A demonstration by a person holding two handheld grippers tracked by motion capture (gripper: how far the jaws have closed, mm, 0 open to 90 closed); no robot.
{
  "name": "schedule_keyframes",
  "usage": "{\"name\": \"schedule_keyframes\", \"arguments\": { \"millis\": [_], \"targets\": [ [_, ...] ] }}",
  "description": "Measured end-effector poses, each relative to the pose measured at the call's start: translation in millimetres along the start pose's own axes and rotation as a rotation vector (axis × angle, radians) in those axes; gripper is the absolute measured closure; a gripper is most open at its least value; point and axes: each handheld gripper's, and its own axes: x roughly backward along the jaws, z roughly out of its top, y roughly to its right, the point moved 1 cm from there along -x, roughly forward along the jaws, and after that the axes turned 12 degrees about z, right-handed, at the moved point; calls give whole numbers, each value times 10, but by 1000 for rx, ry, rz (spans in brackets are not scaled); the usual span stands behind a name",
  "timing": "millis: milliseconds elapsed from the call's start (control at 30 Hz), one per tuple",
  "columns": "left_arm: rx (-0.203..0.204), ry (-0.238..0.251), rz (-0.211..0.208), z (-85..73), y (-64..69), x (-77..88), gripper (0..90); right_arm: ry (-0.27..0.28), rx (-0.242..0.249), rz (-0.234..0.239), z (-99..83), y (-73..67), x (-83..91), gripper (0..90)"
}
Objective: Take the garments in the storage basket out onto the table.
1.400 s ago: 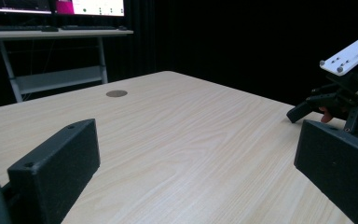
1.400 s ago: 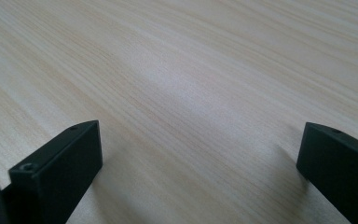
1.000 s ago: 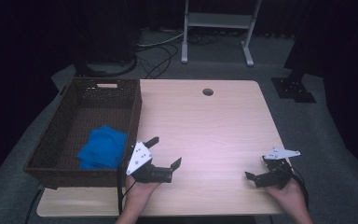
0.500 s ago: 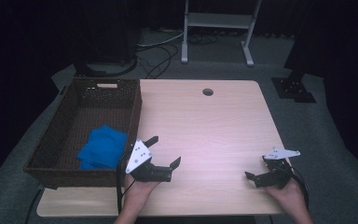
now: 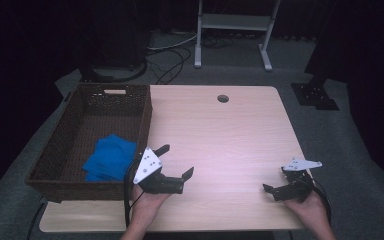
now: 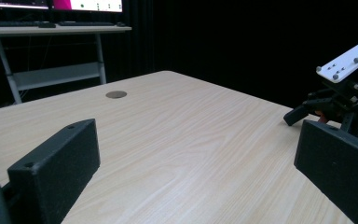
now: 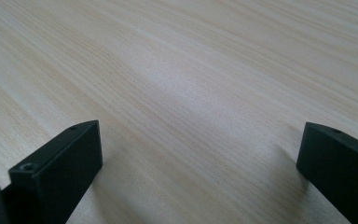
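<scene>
Both claws wide open w/ nothing held: left gripper [image 5: 176, 161] on table [image 5: 220, 135] just beside basket [image 5: 75, 120] w/ blue cloth [image 5: 109, 156], right gripper [image 5: 275, 190] near table's front-right corner.

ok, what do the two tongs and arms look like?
Both tongs are black with two blocky jaws. The left tongs carry a grey three-cornered plate dotted with small dark marks, and a black cable trails toward the table edge. The right tongs carry a similar plate. Forearms look bare; no sleeves visible.
</scene>
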Motion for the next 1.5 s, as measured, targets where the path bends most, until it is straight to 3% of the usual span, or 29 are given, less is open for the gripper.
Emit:
{"name": "schedule_keyframes", "arguments": {
  "millis": [1500],
  "targets": [
    [7, 21, 2, 317, -53, 26, 0, 0, 0, 0, 0, 0, 0, 0]
  ]
}}
